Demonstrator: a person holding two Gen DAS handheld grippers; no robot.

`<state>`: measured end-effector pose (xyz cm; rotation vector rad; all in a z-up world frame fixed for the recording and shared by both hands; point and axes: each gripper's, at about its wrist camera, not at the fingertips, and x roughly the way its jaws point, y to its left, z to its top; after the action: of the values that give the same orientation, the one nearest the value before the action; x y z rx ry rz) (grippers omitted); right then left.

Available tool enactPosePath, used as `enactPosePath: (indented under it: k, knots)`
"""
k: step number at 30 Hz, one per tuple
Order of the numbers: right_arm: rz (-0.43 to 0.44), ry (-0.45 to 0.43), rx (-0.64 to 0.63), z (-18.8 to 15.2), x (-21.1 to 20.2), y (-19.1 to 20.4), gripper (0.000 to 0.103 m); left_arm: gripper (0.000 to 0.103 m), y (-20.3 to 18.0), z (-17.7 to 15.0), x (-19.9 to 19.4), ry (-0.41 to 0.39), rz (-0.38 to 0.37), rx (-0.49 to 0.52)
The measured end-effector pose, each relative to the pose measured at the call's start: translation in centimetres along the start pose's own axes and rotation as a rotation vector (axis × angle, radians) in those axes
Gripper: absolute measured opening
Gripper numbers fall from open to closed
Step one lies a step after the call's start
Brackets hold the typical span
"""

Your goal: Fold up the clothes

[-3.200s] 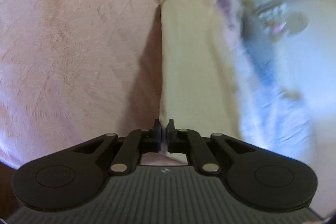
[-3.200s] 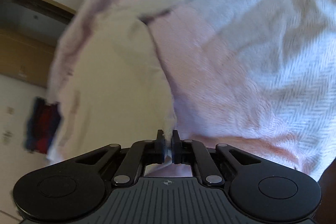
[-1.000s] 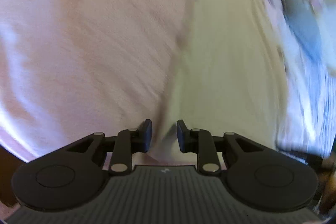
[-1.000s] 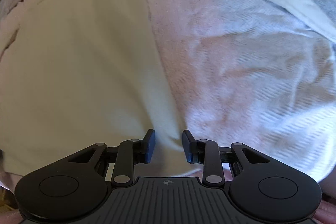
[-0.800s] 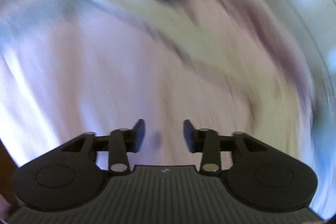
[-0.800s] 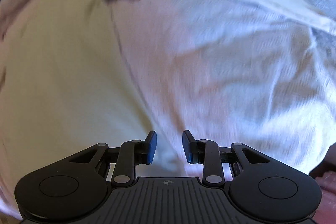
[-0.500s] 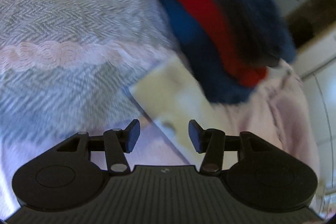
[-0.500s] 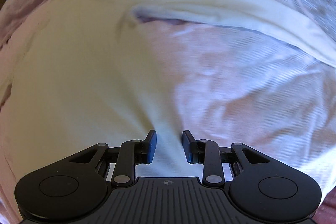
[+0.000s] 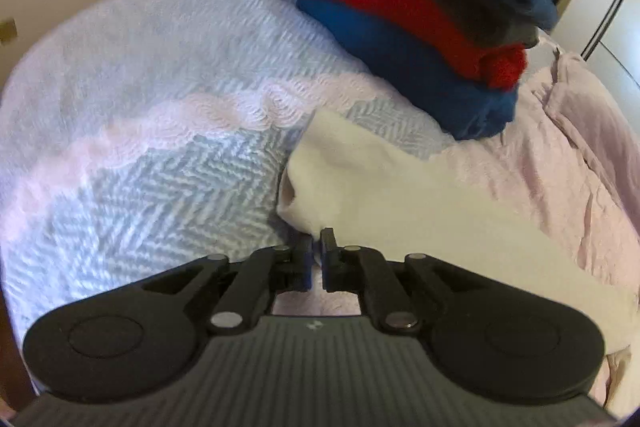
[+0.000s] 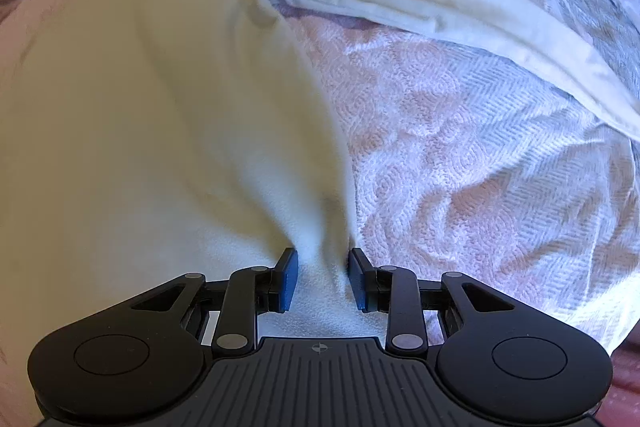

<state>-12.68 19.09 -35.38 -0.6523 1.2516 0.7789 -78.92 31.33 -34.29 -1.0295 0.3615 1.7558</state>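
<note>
A cream garment (image 9: 400, 195) lies spread on the bed, one long sleeve or edge (image 10: 440, 11) stretched across the far side. My left gripper (image 9: 316, 255) sits at the garment's near corner. Its jaws are closing, almost together, with the cream edge pinched between the pads. My right gripper (image 10: 322, 275) points down onto the garment's body (image 10: 140, 127). It stands open, and a raised ridge of cream cloth runs between its blue-padded fingers (image 10: 289, 279).
A stack of folded blue, red and dark clothes (image 9: 420, 27) sits on the bed beyond the garment. A pale blue and pink woven bedspread (image 9: 140, 127) covers the left side, a pink quilt (image 9: 560, 155) the right. A wall and a door lie behind.
My left gripper opened wide, swung across the bed to the garment's corner near the folded stack, and closed there. The right gripper stayed open and shifted slightly over the cream cloth.
</note>
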Motion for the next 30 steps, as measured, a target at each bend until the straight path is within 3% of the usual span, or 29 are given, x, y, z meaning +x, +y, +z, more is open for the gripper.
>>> enactPosePath:
  k: [3, 5, 6, 8, 11, 13, 16, 20, 24, 30]
  knots:
    - [0.01, -0.007, -0.008, -0.3, -0.1, -0.4, 0.035, 0.01, -0.4, 0.7, 0.0, -0.01, 0.027, -0.014]
    - [0.017, -0.007, 0.022, -0.6, -0.2, -1.3, 0.045, 0.013, -0.4, 1.0, -0.6, 0.001, 0.058, -0.026]
    - [0.015, -0.004, 0.043, -0.8, -0.3, -1.9, 0.051, 0.014, -0.7, 0.7, -1.2, 0.014, 0.071, -0.024]
    - [0.018, 0.001, 0.093, -1.2, -0.5, -3.3, 0.051, 0.009, -1.1, 0.1, -2.4, 0.04, 0.096, -0.02]
    - [0.036, -0.001, 0.154, -2.0, -1.0, -5.7, 0.052, 0.01, -4.3, -2.5, -4.1, 0.13, 0.08, 0.087]
    - [0.073, -0.008, 0.188, -2.2, -1.2, -7.3, 0.052, 0.01, -7.2, -5.0, -4.9, 0.199, 0.03, 0.14]
    - [0.155, -0.034, 0.227, -1.9, -1.4, -10.0, 0.052, 0.01, -12.7, -9.3, -6.6, 0.283, -0.106, 0.219]
    - [0.288, -0.101, 0.316, -1.8, -2.8, -15.0, 0.052, 0.01, -20.7, -14.1, -9.0, 0.327, -0.276, 0.345]
    - [0.351, -0.2, 0.591, -2.4, -4.2, -24.6, 0.052, 0.01, -27.2, -18.2, -10.5, 0.357, -0.377, 0.404]
    - [0.382, -0.381, 1.139, -4.7, -3.4, -40.1, 0.052, 0.01, -33.6, -23.4, -11.9, 0.426, -0.422, 0.406]
